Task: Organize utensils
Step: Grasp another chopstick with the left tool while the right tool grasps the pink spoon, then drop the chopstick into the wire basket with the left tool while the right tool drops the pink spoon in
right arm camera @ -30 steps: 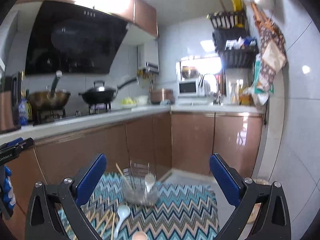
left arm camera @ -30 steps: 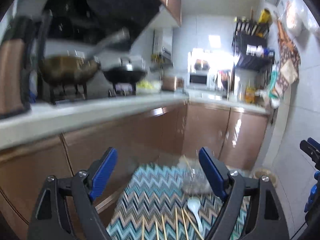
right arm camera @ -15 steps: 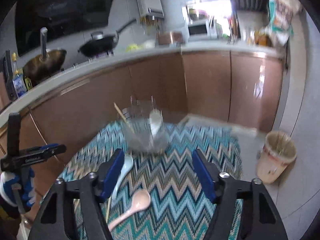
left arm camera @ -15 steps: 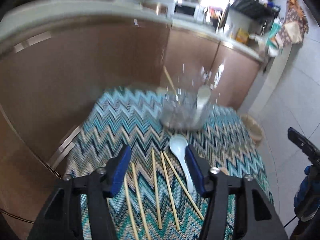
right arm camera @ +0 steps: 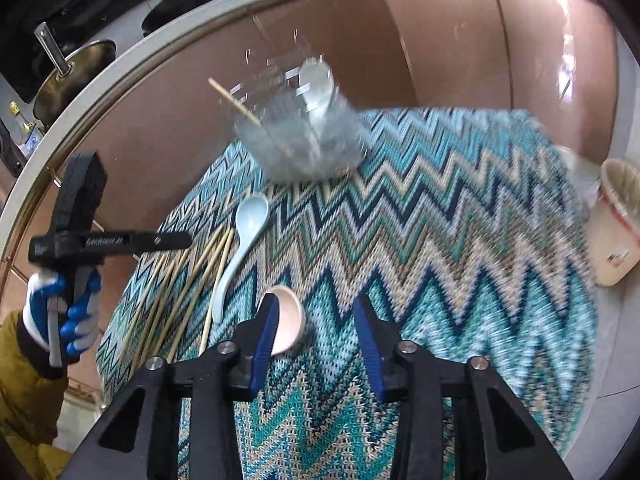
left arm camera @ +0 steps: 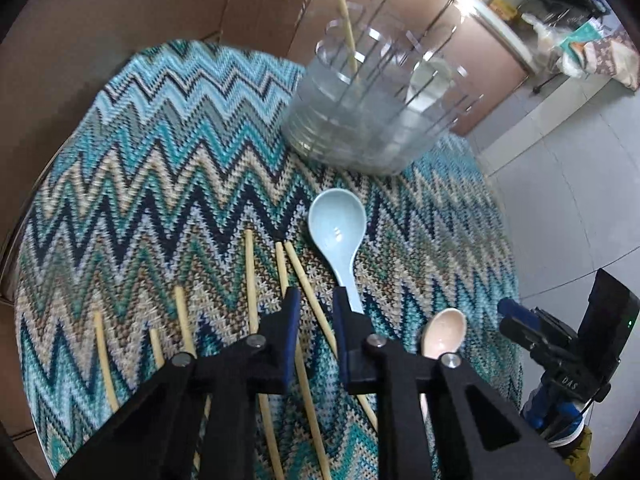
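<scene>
Loose on the tabletop, over a teal zigzag cloth: a spread of wooden chopsticks, roughly side by side, some crossing. Just to their right, a pale blue spoon, bowl up and pointing toward a clear utensil holder at the far side of the cloth. Already in that holder: one chopstick leaning out over the rim, and a white spoon standing handle down. Nearer the front edge, beside the blue spoon's handle, a pink spoon, bowl up.

Low over the chopsticks, the left gripper, tilted steeply down. Fingers just drawn in to a narrow gap, with a single chopstick running through it and daylight on both sides; not yet pinching it. Right finger hard against the blue spoon's handle in the left wrist view; touching or not, cannot tell. Held by a blue-and-white gloved hand on a mustard sleeve.

Over the pink spoon, the right gripper. Fingers also just narrowed but still well apart, nothing gripped; spoon bowl peeking out from behind the left finger, only cloth in the gap.

Beyond the cloth: copper-brown cabinet doors, pans on a pale counter, a small waste bin on the tiled floor.
</scene>
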The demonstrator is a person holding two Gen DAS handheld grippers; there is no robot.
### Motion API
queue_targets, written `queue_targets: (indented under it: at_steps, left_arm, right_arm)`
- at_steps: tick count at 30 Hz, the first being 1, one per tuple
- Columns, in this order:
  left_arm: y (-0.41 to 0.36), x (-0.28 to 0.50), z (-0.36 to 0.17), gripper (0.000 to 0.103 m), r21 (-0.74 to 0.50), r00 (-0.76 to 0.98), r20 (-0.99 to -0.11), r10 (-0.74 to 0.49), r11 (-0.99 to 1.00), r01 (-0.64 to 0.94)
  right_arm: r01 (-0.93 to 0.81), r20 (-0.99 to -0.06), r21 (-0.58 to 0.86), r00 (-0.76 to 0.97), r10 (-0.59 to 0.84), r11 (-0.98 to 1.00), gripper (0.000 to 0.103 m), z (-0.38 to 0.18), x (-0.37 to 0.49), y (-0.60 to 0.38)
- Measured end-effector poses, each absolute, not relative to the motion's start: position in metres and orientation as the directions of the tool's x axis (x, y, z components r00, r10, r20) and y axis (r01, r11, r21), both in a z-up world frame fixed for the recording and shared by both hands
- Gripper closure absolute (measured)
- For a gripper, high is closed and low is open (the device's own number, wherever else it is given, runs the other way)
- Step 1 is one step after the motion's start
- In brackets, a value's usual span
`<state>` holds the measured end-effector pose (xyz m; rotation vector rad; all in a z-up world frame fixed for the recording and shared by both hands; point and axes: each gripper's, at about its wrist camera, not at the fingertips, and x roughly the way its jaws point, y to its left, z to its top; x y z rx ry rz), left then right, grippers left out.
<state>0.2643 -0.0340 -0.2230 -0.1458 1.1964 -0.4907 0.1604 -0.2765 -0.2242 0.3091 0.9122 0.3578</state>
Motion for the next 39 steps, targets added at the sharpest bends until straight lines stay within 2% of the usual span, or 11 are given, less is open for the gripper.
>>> queue_targets:
  at_steps: [13, 21, 25, 27, 29, 35, 39]
  left_arm:
    - [-0.055, 0.293, -0.254, 0.092, -0.266, 0.204, -0.924, -0.324, 0.926, 0.267]
    - [-0.075, 0.309, -0.266, 0.092, -0.248, 0.182, -0.935, -0.303, 0.930, 0.270]
    - [-0.086, 0.320, -0.270, 0.096, -0.241, 0.178, -0.939, -0.293, 0.934, 0.263]
    - [-0.091, 0.325, -0.272, 0.097, -0.241, 0.178, -0.940, -0.291, 0.936, 0.255]
    - [-0.092, 0.322, -0.275, 0.098, -0.243, 0.185, -0.938, -0.293, 0.937, 0.252]
    - [-0.092, 0.300, -0.268, 0.098, -0.271, 0.248, -0.911, -0.328, 0.933, 0.237]
    - [-0.086, 0.280, -0.241, 0.098, -0.295, 0.339, -0.864, -0.372, 0.920, 0.259]
  right_arm:
    - [-0.195, -0.730, 0.460, 0.472, 0.494, 0.866, 0.068, -0.253, 0.172, -0.276]
    - [-0.218, -0.734, 0.475, 0.436, 0.520, 0.853, 0.068, -0.263, 0.192, -0.271]
    - [-0.241, -0.737, 0.485, 0.405, 0.541, 0.841, 0.069, -0.269, 0.203, -0.268]
    - [-0.251, -0.738, 0.485, 0.398, 0.545, 0.838, 0.077, -0.271, 0.208, -0.267]
    - [-0.269, -0.731, 0.495, 0.384, 0.563, 0.826, 0.095, -0.272, 0.210, -0.265]
    - [-0.308, -0.741, 0.433, 0.413, 0.529, 0.847, 0.096, -0.263, 0.201, -0.255]
    - [-0.309, -0.732, 0.376, 0.479, 0.485, 0.873, 0.096, -0.242, 0.186, -0.253]
